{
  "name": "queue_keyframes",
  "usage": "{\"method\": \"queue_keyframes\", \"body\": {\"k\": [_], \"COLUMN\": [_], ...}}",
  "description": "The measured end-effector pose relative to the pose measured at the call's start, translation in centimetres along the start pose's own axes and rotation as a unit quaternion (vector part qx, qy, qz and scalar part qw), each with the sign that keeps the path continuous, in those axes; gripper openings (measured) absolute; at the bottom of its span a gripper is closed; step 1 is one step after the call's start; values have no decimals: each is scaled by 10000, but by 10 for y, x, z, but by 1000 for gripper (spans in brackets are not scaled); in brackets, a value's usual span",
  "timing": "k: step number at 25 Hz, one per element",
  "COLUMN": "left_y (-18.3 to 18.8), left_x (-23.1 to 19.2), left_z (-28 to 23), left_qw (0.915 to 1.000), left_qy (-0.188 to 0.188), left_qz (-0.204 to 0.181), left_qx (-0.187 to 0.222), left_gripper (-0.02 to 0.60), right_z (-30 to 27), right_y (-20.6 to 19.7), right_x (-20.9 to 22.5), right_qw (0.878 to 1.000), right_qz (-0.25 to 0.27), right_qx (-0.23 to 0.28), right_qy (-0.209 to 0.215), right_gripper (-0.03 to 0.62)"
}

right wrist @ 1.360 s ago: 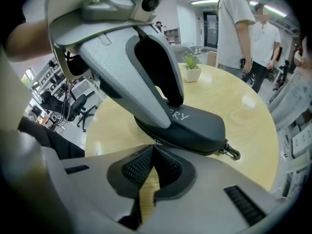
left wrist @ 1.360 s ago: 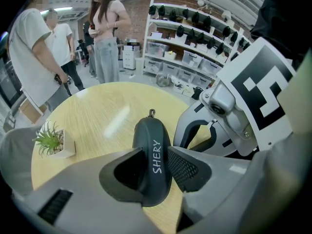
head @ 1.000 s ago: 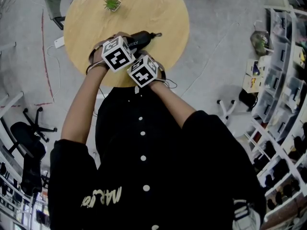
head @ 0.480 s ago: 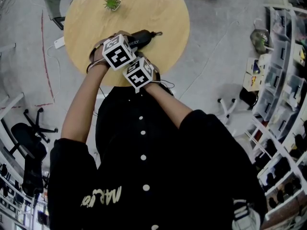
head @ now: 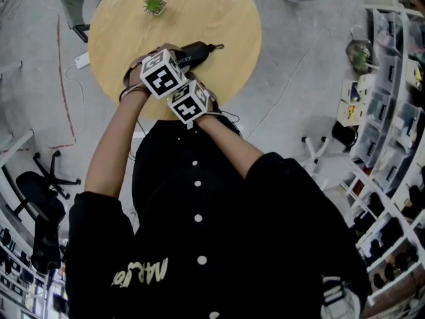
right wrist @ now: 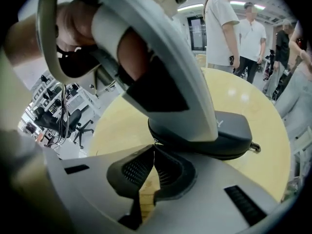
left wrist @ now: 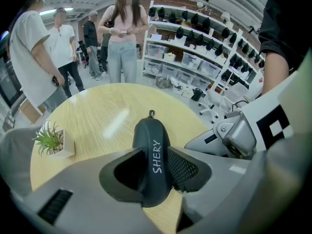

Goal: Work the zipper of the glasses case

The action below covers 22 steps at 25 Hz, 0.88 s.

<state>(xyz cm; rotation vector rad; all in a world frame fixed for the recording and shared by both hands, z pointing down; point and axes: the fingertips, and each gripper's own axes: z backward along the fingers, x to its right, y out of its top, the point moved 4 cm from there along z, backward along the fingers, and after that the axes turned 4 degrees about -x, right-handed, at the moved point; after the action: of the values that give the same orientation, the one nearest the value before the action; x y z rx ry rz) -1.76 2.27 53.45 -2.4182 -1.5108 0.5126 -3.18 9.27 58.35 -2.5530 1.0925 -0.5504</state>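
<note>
A dark grey glasses case (head: 194, 52) (left wrist: 152, 155) (right wrist: 229, 130) lies on the round wooden table (head: 219, 12), a small metal loop (left wrist: 151, 114) at its far end. My left gripper (left wrist: 155, 169) is shut on the case, one pad pressing each long side. My right gripper (right wrist: 154, 147) comes in from the near right, under the left one. Its pads are shut together at the case's seam, with a small metal zipper pull (right wrist: 153, 141) pinched at their tips. In the head view both marker cubes (head: 189, 102) sit side by side over the near end of the case and hide the jaws.
A small potted plant (head: 155, 4) (left wrist: 51, 140) stands at the table's far side. Several people (left wrist: 122, 33) stand beyond the table, with shelving (left wrist: 195, 48) behind them. A black office chair (head: 36, 185) is on the floor to the left, and a white block (head: 82, 58) lies by the table's left edge.
The right gripper's cube has slid a little to the left, closer to the left gripper's cube. The left gripper and the case have stayed in place.
</note>
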Motion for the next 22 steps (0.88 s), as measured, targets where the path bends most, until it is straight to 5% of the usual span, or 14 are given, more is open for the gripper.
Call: {"method": "queue_keyframes", "body": {"k": [13, 22], "left_y": [-15, -65], "left_x": [8, 23], "left_z": [26, 40], "left_qw": [9937, 9713], "left_qy": [495, 1111], "left_qz": [540, 1738], "left_qx": [849, 1183], "left_gripper": [202, 204], "right_z": [47, 74], "right_y": [-22, 3], "right_x": [25, 57], "right_qw": [9873, 9404], "right_qz": [1577, 3390], "right_qx": [-129, -55], "right_qy": [105, -279], "right_gripper": [146, 170]}}
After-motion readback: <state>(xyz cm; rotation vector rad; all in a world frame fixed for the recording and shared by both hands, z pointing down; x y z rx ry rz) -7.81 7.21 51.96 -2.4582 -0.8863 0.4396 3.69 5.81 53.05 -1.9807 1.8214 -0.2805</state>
